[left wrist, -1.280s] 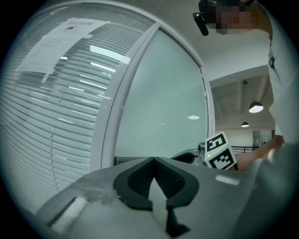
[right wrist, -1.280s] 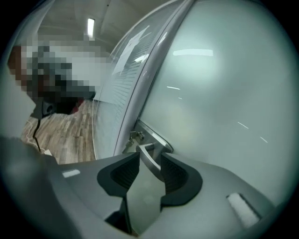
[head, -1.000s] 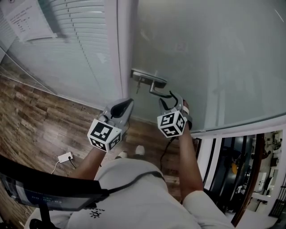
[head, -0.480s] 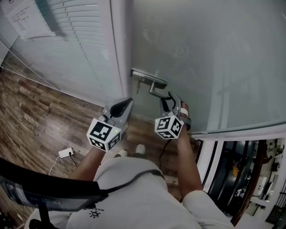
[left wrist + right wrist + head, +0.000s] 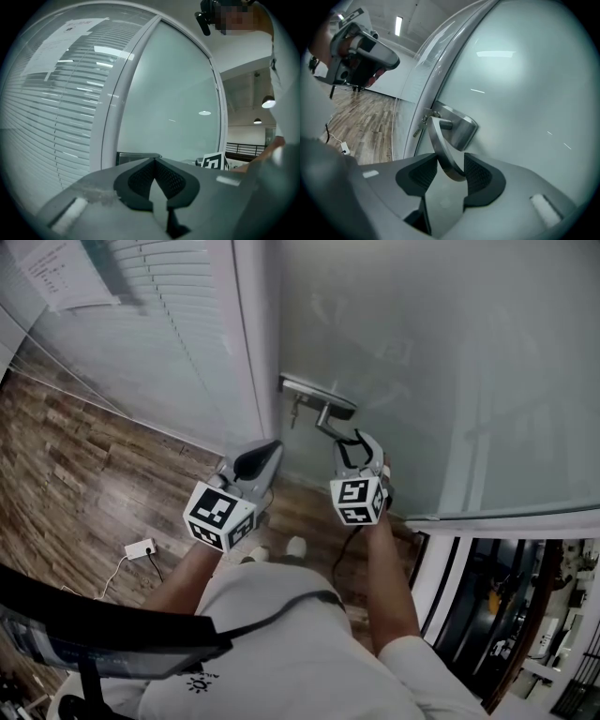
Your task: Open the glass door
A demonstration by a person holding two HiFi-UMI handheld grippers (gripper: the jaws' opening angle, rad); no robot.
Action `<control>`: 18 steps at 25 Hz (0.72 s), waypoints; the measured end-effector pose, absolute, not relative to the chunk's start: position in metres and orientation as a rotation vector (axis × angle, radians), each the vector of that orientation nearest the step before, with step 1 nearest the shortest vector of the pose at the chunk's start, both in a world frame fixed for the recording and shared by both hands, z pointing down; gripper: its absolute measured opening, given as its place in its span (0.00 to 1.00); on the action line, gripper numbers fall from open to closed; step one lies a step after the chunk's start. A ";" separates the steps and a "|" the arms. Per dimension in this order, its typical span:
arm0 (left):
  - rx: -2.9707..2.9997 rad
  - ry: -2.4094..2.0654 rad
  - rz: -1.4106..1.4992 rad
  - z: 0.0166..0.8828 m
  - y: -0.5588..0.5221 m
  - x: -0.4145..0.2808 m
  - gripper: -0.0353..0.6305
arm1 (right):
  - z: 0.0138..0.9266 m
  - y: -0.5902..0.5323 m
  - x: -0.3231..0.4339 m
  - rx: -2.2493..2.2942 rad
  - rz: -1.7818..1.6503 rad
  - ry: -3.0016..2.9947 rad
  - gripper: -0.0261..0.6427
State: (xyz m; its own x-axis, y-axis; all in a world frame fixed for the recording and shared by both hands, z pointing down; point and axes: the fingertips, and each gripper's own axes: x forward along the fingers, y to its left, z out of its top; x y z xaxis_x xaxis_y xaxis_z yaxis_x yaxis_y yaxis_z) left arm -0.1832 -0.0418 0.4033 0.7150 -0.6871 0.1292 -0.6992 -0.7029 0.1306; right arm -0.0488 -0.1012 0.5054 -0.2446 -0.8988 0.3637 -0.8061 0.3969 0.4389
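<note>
The frosted glass door point(image 5: 450, 352) carries a metal lever handle point(image 5: 330, 425) on a plate, with a key point(image 5: 293, 413) hanging under it. My right gripper point(image 5: 357, 442) is at the lever's free end; its jaws have just been closing and the lever lies between them. In the right gripper view the curved handle point(image 5: 440, 140) crosses the gap slantwise and touches both pads of the right gripper point(image 5: 451, 171). My left gripper point(image 5: 265, 454) hovers left of the handle, shut and holding nothing; in the left gripper view the left gripper point(image 5: 154, 161) has its pads meeting at the tips.
A white door frame point(image 5: 253, 334) separates the door from a window with blinds point(image 5: 159, 334) and a taped paper sheet point(image 5: 56, 273). On the wooden floor point(image 5: 75, 493) lies a white plug with cable point(image 5: 141, 547). A dark opening point(image 5: 506, 615) shows at lower right.
The right gripper has sunk a little and rolled, its jaws narrowing onto the lever, which now slants further down. The left gripper has stayed in place.
</note>
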 end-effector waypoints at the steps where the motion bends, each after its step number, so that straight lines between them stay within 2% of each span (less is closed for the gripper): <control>1: 2.748 -1.124 0.103 0.403 -0.042 -0.182 0.06 | 0.506 -0.101 -0.049 1.448 -0.215 -2.098 0.31; 18: 2.750 -1.192 0.093 0.391 -0.050 -0.150 0.06 | 0.503 -0.124 -0.044 1.277 -0.283 -2.109 0.30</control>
State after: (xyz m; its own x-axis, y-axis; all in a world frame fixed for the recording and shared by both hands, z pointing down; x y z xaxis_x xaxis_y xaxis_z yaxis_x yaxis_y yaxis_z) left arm -0.1503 -0.0499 0.3913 0.6836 -0.7210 0.1135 -0.7299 -0.6752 0.1063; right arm -0.0444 -0.1238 0.5031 -0.3163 -0.8527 0.4158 -0.7131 0.5028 0.4886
